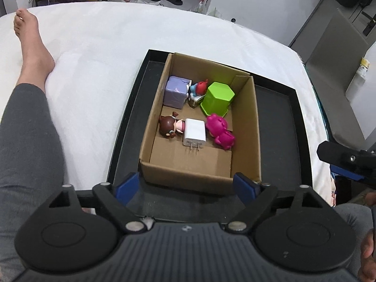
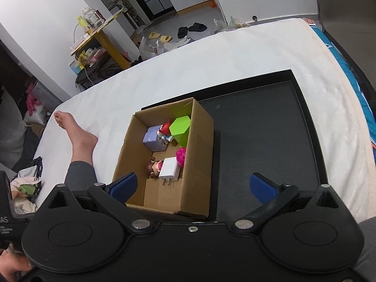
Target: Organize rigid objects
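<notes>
while both stand open, toys (image 1: 216, 129) in cardboard box (image 1: 246, 127), black tray (image 1: 277, 127)

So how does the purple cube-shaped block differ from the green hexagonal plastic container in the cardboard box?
The purple cube-shaped block is pale and four-sided; the green hexagonal plastic container is bright and six-sided. The block sits at the box's left wall, the container towards the right wall. The container looks taller than the block. Both stand at the far end of the cardboard box, with a small figurine between them.
</notes>
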### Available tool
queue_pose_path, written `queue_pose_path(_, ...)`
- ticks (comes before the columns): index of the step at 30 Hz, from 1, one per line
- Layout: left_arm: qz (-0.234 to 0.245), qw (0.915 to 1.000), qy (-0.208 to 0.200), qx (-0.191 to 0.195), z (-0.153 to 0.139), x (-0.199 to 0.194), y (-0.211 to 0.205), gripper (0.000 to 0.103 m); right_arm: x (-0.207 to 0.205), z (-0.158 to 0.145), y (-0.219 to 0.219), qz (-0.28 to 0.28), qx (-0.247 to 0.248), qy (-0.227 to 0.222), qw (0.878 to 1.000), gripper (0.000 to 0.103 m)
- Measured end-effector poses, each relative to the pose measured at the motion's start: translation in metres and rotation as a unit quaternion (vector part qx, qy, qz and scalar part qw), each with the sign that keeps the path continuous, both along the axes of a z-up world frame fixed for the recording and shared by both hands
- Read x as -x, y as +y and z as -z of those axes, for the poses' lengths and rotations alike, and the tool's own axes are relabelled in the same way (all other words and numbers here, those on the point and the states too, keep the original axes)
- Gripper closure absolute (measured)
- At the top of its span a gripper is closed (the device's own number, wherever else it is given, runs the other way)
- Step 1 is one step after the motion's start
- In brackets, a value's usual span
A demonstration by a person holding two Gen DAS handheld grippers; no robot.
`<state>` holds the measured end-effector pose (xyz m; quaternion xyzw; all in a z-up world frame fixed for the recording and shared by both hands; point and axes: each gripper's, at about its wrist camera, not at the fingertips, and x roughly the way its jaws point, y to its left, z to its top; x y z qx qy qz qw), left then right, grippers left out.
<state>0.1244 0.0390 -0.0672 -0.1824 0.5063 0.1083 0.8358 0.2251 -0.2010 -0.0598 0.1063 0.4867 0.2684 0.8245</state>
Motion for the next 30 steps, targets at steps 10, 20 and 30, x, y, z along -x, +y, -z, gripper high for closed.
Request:
queue_pose_path(10, 0.003, 0.9999, -0.015, 0.0, -0.024, 0.022, -0.015, 0.007, 0.017, -0.015, -0.032, 0.026, 0.009, -0.018, 0.999, 0.0)
queue_pose_path(20, 0.005, 0.9987, -0.05, -0.008, -0.054, 0.052, -0.018, 0.007, 0.042, -0.039, -0.047, 0.039, 0.016, -0.036, 0.998, 0.0)
queue_pose_path(30, 0.008, 0.9961, -0.088, -0.004, -0.084, 0.082, -0.017, 0.006, 0.072, -0.072, -0.051, 0.04, 0.01, -0.073, 0.996, 0.0)
